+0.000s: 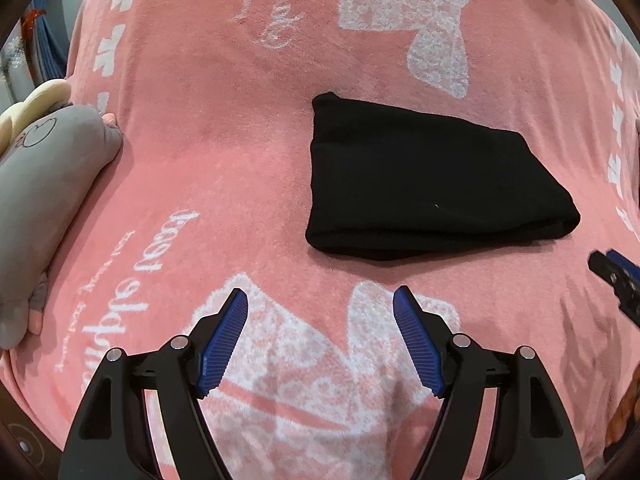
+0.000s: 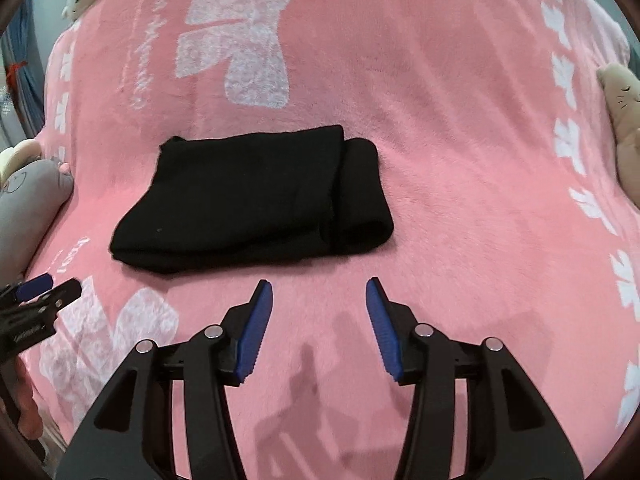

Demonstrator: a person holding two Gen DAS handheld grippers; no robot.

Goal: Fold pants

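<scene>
One wide pink blanket (image 2: 440, 140) fills my view, with plenty of bare room around the work. On it, toward the middle, the black pants (image 2: 248, 200) lie already folded into a thick, soft, limp bundle; I judge them light, best pinched at the rolled end. Plush toys (image 1: 48, 168) sit at the edges, well apart. My left gripper (image 1: 320, 300) and right gripper (image 2: 319, 288) hover spread apart, holding nothing.
</scene>
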